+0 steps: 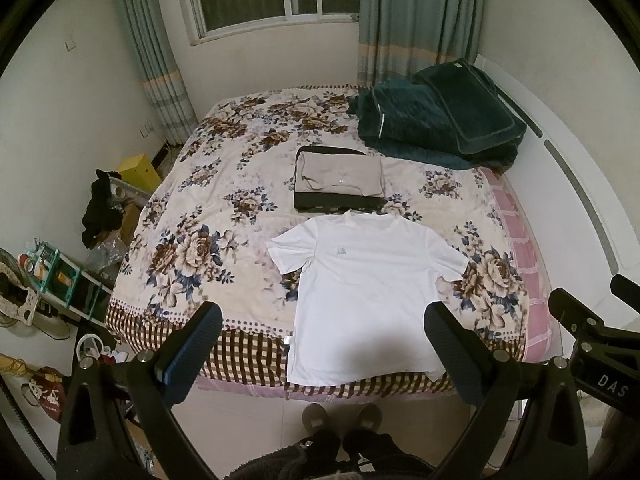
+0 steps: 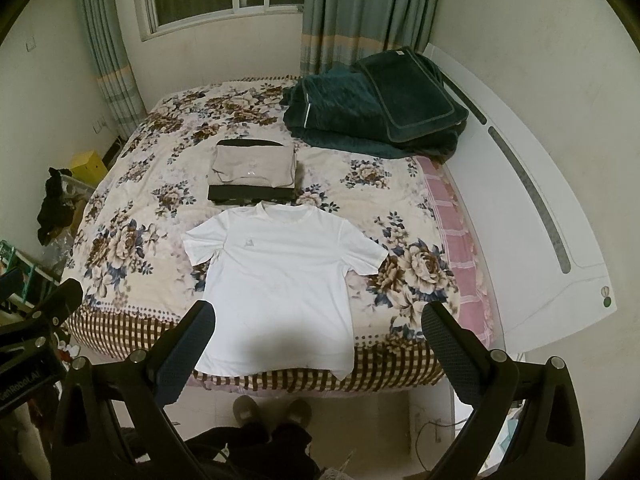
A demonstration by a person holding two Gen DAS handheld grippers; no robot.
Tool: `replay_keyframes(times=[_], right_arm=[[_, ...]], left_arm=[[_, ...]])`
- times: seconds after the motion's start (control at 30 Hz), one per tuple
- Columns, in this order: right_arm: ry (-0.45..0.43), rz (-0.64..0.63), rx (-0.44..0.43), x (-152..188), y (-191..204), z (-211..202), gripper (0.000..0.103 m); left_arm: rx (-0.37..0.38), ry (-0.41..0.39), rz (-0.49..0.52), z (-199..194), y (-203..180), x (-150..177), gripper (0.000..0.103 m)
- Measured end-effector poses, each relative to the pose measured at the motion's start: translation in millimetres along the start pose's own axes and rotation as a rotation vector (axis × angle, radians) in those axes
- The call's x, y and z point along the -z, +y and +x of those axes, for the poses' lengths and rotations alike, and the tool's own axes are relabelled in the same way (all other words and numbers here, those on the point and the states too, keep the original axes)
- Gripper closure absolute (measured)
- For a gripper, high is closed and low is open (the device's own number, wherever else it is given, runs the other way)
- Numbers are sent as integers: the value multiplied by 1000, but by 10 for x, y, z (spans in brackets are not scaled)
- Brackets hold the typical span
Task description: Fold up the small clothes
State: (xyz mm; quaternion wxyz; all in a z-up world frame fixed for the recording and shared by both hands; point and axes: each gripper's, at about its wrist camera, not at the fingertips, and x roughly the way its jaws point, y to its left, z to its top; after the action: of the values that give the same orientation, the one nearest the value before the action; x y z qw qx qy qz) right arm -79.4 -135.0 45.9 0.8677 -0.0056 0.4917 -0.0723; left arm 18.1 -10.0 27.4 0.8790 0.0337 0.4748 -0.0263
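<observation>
A white T-shirt [image 1: 360, 292] lies flat, face up, on the floral bedspread, collar away from me and hem at the bed's near edge; it also shows in the right wrist view [image 2: 284, 280]. Behind it sits a stack of folded clothes, beige on black [image 1: 340, 178] [image 2: 252, 170]. My left gripper [image 1: 324, 320] is open and empty, held high above the shirt's hem. My right gripper [image 2: 320, 320] is open and empty, also high above the hem.
A dark green quilt [image 1: 436, 120] [image 2: 372, 108] is piled at the bed's far right by the white headboard [image 2: 540, 200]. Clutter, a shelf [image 1: 60, 280] and a yellow box [image 1: 138, 172] stand on the floor left of the bed. The person's slippered feet [image 1: 340, 416] stand at the bed's edge.
</observation>
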Motion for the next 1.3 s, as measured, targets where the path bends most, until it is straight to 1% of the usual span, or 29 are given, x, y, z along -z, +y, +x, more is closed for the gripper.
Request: replay_keyframes(times=[0.1,0.13,0.17,0.33,0.47,0.97,1.3], right_arm=[[-2,1,1,-17,-12,8,0],[-4,-2,1,-168,36,-46,0],[-5,-2,0,-196,36,-60,0],[-6,-2,1,-178,32,-57,0],[-7,-1,1,-180,32,-58,0],[-12,-2,2,-165,49,-67,0],[-13,-1,2,-168,50,-74,0]], left_arm=[[2,-6,-4,-5,12,-27,0],[0,-8,-3,-4,10,-43,0],[0,-10,-4,-1,8,-56,0],[3,-17,-9,-2,38,24,0],[5,-23,-17,7,70,-22,0],[3,-27,-15,6,78,-37,0],[5,-29,-13,-3,93,-1,0]])
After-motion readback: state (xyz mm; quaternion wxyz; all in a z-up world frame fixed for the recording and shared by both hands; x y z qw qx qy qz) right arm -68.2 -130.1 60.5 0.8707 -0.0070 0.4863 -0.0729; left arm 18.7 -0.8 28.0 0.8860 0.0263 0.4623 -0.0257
